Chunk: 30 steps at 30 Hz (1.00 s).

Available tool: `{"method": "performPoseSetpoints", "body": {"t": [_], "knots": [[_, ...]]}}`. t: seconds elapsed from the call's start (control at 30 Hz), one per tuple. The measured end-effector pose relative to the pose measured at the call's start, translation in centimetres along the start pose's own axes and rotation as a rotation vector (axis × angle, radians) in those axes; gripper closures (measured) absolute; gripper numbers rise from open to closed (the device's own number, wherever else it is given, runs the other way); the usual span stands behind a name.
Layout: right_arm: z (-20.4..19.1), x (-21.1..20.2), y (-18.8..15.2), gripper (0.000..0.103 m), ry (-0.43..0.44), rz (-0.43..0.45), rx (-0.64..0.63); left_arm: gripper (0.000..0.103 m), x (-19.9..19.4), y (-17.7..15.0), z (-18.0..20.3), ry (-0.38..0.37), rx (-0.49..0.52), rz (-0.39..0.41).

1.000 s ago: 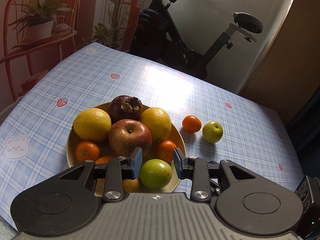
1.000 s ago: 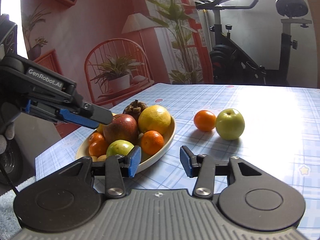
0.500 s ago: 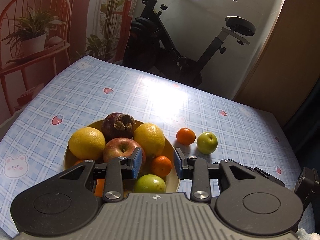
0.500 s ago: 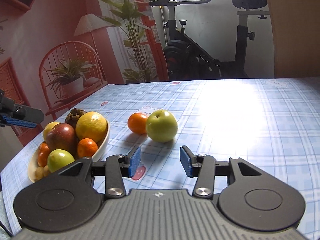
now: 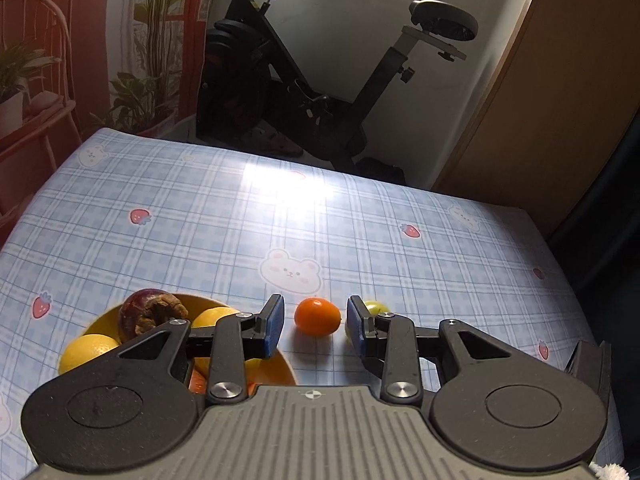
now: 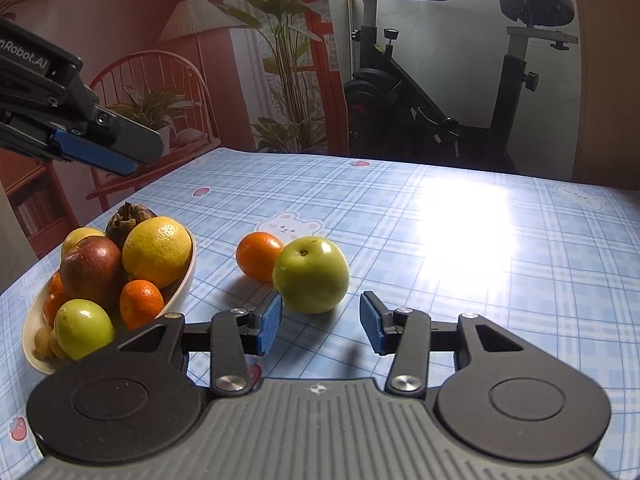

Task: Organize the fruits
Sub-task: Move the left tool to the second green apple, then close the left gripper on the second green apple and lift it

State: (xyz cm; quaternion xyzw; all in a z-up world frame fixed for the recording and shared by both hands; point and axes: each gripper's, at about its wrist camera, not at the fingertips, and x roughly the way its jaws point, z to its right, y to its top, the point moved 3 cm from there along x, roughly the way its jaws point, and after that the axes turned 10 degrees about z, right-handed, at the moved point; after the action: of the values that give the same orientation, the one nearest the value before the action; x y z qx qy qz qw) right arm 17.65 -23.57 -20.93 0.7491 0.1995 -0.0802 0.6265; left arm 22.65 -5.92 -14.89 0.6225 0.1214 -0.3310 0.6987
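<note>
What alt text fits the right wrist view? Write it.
The open right gripper faces a green apple and a tangerine lying loose on a checked tablecloth. A bowl heaped with fruit sits left; the left gripper hovers above.

Both wrist views low over table (image 5: 200,208), facing exercise bike (image 6: 440,92); share tangerine (image 5: 317,316).

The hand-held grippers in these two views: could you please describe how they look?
Each hand-held gripper, left and right, has a grey ribbed body, black rounded arms with silver screws, and blue textured pads. The left one's side carries white lettering in the right wrist view.
</note>
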Motion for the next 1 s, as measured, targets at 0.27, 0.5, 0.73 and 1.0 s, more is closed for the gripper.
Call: {"method": "performPoseSetpoints", "body": {"t": [0.27,0.5,0.73,1.0], "knots": [[0.1,1.1,0.0,0.055,0.032,-0.031,-0.003,0.067,4.4,-0.1,1.0,-0.056,-0.027,-0.100],[0.3,2.0,0.2,0.055,0.051,-0.053,-0.007,0.067,7.1,-0.5,2.7,-0.074,0.032,-0.134],[1.1,1.9,0.4,0.054,0.074,-0.046,0.044,0.067,7.9,-0.9,2.4,-0.087,0.039,-0.162],[0.9,2.7,0.5,0.052,0.076,-0.053,0.019,0.072,9.1,-1.2,2.5,-0.093,0.054,-0.180]]}}
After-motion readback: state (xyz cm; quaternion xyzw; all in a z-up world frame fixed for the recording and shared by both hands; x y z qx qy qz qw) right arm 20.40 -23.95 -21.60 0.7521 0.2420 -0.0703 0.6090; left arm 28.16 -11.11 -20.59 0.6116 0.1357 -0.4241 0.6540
